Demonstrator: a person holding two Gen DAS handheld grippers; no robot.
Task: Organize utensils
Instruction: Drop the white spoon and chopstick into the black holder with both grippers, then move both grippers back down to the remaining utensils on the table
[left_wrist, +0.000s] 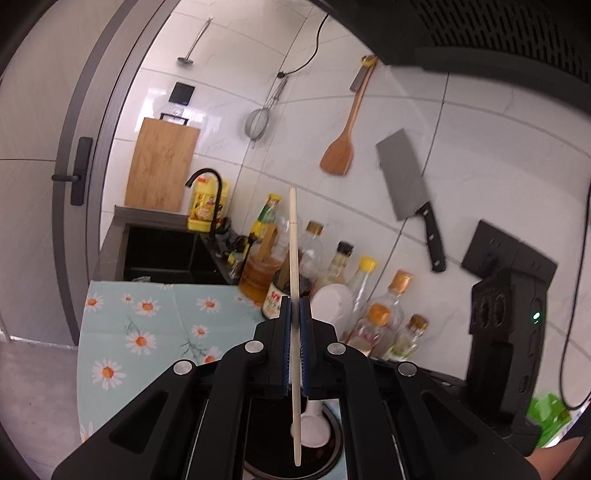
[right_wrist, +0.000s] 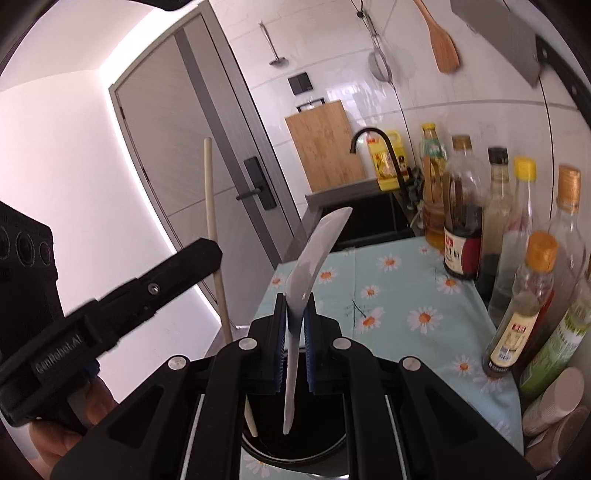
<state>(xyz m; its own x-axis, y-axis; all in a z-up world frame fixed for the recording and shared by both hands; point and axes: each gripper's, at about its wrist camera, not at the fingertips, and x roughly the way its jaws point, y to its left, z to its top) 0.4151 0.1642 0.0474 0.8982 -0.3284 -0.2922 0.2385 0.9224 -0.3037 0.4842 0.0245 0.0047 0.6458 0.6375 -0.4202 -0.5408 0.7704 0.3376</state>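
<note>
My left gripper (left_wrist: 294, 308) is shut on a pale wooden chopstick (left_wrist: 293, 258) held upright, its lower end over a round black holder (left_wrist: 325, 458). A white spoon (left_wrist: 312, 428) rests in that holder. My right gripper (right_wrist: 294, 302) is shut on a white spatula-like utensil (right_wrist: 312, 258), its lower end over the black holder (right_wrist: 295, 450). In the right wrist view the left gripper (right_wrist: 207, 254) sits to the left with the chopstick (right_wrist: 214, 221) standing through it.
Several sauce and oil bottles (left_wrist: 373, 302) line the tiled wall on a daisy-print cloth (left_wrist: 147, 325). A cleaver (left_wrist: 406, 184), wooden spatula (left_wrist: 343, 140) and strainer (left_wrist: 256, 123) hang on the wall. A black sink (left_wrist: 166, 251), faucet and cutting board (left_wrist: 162, 166) lie beyond.
</note>
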